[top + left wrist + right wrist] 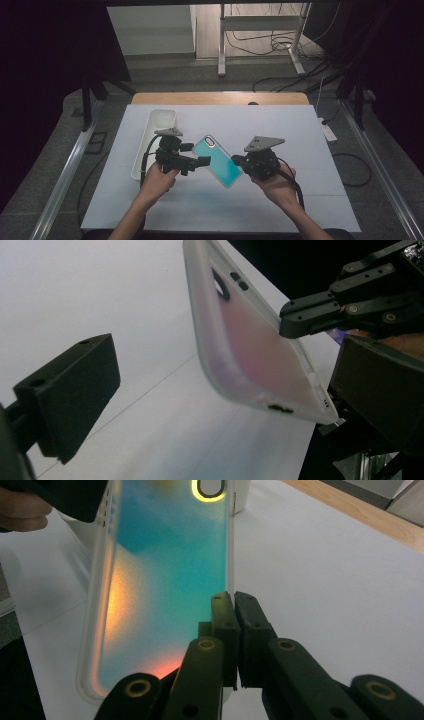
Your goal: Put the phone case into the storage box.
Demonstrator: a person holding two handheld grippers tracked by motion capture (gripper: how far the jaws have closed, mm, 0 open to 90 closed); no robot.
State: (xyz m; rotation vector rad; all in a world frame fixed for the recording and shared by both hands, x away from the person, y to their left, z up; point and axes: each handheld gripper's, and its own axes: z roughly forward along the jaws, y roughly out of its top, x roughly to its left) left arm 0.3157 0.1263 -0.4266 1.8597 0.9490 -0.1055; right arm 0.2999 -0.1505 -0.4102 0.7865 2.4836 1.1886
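Both forearms come in from the table's near edge, angled toward each other. The left hand [159, 176] grips the left gripper [202, 161] with its jaws pointing right, spread wide apart. The right hand [276, 184] holds the right gripper [235, 159] pointing left, its jaws pressed together on the thin edge of a phone case [218, 159], lifted off the table.

Glossy translucent plastic phone case [218, 160], matt table [300, 150]

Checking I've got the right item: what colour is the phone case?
Phone case: teal shading to orange, with a whitish translucent rim. It shows best in the right gripper view.
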